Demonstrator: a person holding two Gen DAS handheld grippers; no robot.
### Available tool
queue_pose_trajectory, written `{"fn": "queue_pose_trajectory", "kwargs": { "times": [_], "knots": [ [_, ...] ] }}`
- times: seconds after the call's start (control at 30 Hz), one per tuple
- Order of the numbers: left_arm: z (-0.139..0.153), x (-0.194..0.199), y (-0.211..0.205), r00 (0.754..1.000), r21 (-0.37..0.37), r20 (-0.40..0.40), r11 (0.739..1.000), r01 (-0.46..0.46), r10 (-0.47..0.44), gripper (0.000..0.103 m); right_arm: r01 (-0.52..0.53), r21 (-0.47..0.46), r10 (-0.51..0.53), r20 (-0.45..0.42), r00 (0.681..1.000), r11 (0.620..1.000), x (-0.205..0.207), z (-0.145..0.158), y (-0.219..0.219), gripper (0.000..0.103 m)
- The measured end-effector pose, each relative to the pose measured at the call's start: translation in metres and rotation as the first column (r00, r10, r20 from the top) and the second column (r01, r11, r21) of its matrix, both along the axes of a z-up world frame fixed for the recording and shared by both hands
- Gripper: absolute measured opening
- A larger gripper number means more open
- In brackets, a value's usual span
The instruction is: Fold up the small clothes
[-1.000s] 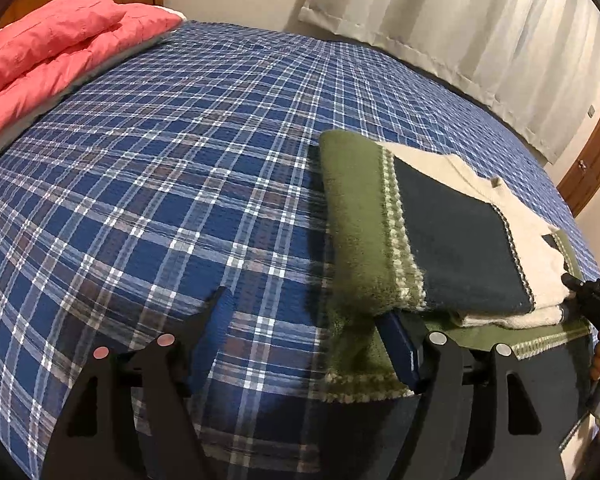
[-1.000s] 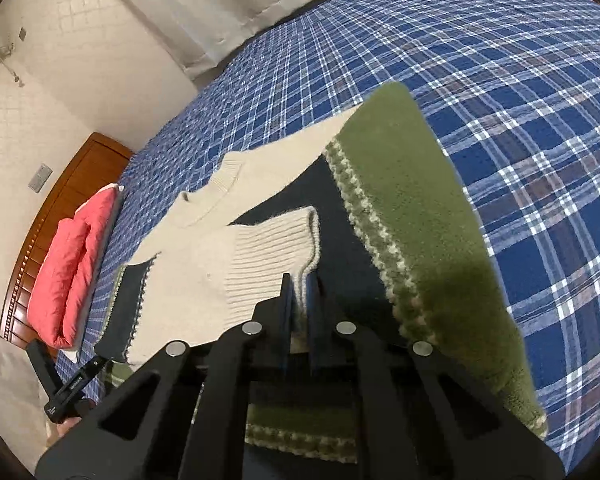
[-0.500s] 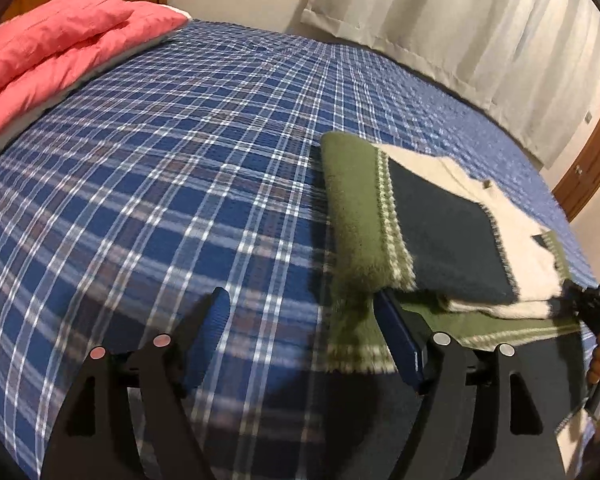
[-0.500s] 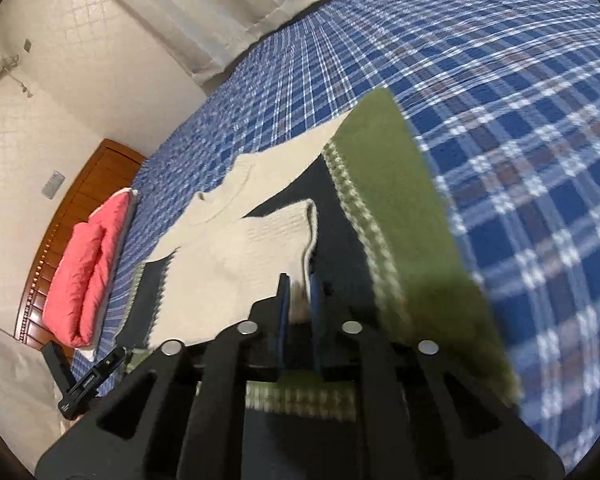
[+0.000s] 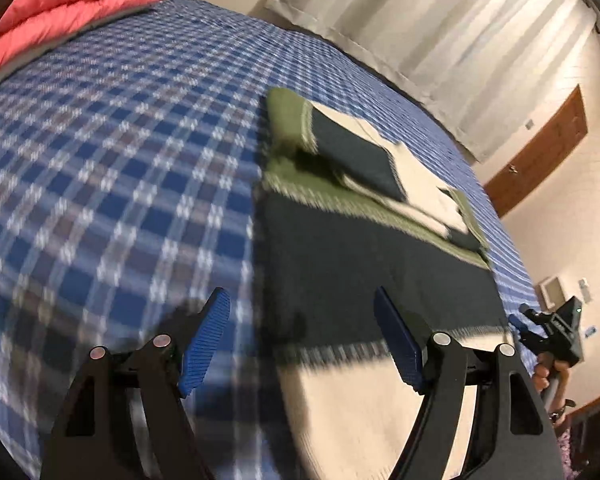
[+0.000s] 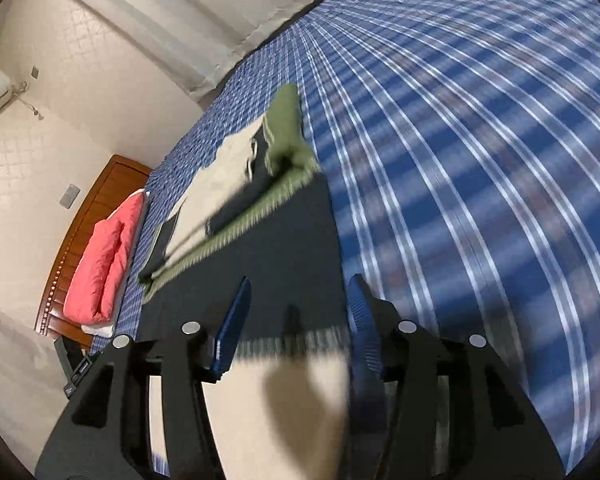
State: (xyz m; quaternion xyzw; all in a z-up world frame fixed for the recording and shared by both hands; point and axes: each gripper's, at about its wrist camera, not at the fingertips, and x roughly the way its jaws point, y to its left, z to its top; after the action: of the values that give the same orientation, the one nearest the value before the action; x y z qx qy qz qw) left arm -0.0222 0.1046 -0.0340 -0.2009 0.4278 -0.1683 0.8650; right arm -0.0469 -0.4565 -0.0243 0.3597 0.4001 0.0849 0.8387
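A green, navy and cream knit sweater (image 5: pixel 360 208) lies on the blue plaid bed (image 5: pixel 120 168), its far part folded over itself, its navy and cream near part spread flat. It also shows in the right wrist view (image 6: pixel 260 216). My left gripper (image 5: pixel 302 336) is open and empty, low over the sweater's near left edge. My right gripper (image 6: pixel 296 320) is open and empty over the sweater's near right edge; it also shows at the right of the left wrist view (image 5: pixel 548 332). Both views are blurred by motion.
A pink folded quilt (image 5: pixel 60 4) lies at the head of the bed by the wooden headboard (image 6: pixel 88 216). White curtains (image 5: pixel 460 28) hang beyond the far side. A wooden door (image 5: pixel 540 152) stands at the right.
My right gripper has opened and let go of the cream sleeve. Both grippers have pulled back toward the sweater's near end, so more navy and cream cloth shows.
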Motion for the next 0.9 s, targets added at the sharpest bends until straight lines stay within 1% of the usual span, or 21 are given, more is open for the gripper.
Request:
{"fn": "queue_pose_trajectory", "kwargs": {
  "times": [0.1, 0.17, 0.2, 0.3, 0.37, 0.53, 0.63, 0.7, 0.73, 0.77, 0.87, 0.9],
  "knots": [
    [-0.002, -0.019, -0.003, 1.000, -0.011, -0.004, 1.000, 0.009, -0.009, 0.073, -0.048, 0.030, 0.048, -0.008, 0.999, 0.998, -0.021, -0.004, 0.008, 0.052],
    [-0.005, -0.029, -0.003, 1.000, -0.027, -0.014, 1.000, 0.009, -0.010, 0.073, -0.074, 0.023, 0.074, -0.013, 0.997, 0.997, -0.031, -0.005, 0.016, 0.056],
    [-0.007, -0.033, -0.003, 1.000, -0.040, -0.021, 0.999, 0.011, -0.012, 0.073, -0.088, 0.024, 0.088, -0.014, 0.996, 0.996, -0.036, -0.006, 0.019, 0.056],
    [-0.012, -0.043, -0.002, 0.999, -0.080, -0.044, 0.997, 0.017, -0.020, 0.073, -0.107, 0.038, 0.107, -0.010, 0.994, 0.994, -0.046, -0.009, 0.025, 0.056],
    [-0.014, -0.048, -0.004, 0.998, -0.093, -0.058, 0.995, 0.024, -0.030, 0.073, -0.110, 0.039, 0.110, -0.003, 0.994, 0.993, -0.053, -0.008, 0.028, 0.056],
    [-0.017, -0.064, -0.011, 0.996, -0.107, -0.065, 0.993, 0.046, -0.054, 0.073, -0.155, 0.076, 0.155, 0.003, 0.988, 0.985, -0.068, -0.006, 0.035, 0.056],
    [-0.018, -0.074, -0.013, 0.996, -0.145, -0.068, 0.988, 0.053, -0.063, 0.073, -0.194, 0.094, 0.195, -0.002, 0.981, 0.976, -0.076, -0.008, 0.044, 0.056],
    [-0.019, -0.081, -0.015, 0.993, -0.180, -0.073, 0.981, 0.073, -0.088, 0.073, -0.216, 0.070, 0.216, 0.001, 0.976, 0.974, -0.083, -0.007, 0.053, 0.056],
    [-0.019, -0.084, -0.016, 0.993, -0.185, -0.073, 0.979, 0.080, -0.095, 0.073, -0.227, 0.058, 0.227, 0.003, 0.974, 0.972, -0.086, -0.005, 0.057, 0.056],
    [-0.019, -0.088, -0.018, 0.992, -0.181, -0.071, 0.979, 0.089, -0.103, 0.073, -0.239, 0.060, 0.239, 0.006, 0.971, 0.969, -0.088, -0.004, 0.060, 0.056],
    [-0.016, -0.096, -0.026, 0.993, -0.122, -0.058, 0.988, 0.097, -0.105, 0.070, -0.257, 0.067, 0.257, 0.002, 0.966, 0.964, -0.093, -0.005, 0.066, 0.054],
    [-0.016, -0.098, -0.028, 0.993, -0.106, -0.059, 0.990, 0.097, -0.103, 0.060, -0.259, 0.064, 0.260, 0.000, 0.966, 0.964, -0.094, -0.005, 0.067, 0.047]
  ]
}}
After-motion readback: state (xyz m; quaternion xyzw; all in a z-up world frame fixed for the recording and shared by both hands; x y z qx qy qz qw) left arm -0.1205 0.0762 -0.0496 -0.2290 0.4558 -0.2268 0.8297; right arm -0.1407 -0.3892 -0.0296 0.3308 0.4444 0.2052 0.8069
